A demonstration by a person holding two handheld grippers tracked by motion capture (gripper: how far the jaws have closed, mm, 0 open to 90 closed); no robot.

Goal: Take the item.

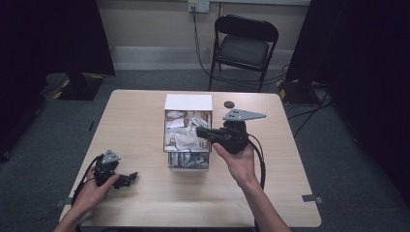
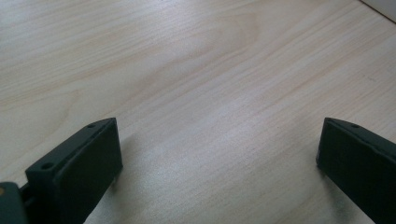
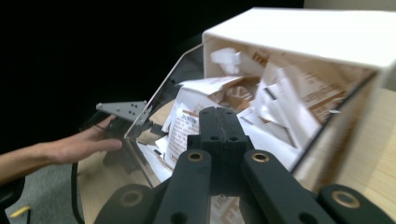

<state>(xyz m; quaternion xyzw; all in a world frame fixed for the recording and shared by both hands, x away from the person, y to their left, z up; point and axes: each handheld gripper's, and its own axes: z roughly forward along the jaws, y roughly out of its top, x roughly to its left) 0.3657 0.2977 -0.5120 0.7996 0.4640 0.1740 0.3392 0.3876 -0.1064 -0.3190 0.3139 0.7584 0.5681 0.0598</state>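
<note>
A white box (image 1: 188, 102) stands at the table's middle with its clear drawer (image 1: 189, 165) pulled out toward me. The drawer brims with white and brown paper packets (image 1: 185, 133). My right gripper (image 1: 199, 130) hovers over the packets from the right, jaws pressed together; in the right gripper view the gripper (image 3: 219, 115) shows nothing between its jaws, just above the packets (image 3: 280, 105). My left gripper (image 1: 129, 177) rests low at the table's front left, open. In the left gripper view the gripper (image 2: 219, 140) has only bare wood between its jaws.
A small black disc (image 1: 229, 104) lies on the table (image 1: 145, 116) right of the box. A black folding chair (image 1: 244, 46) stands beyond the far edge. The other hand and its grey plate (image 3: 122, 109) appear past the drawer's clear wall (image 3: 154, 116).
</note>
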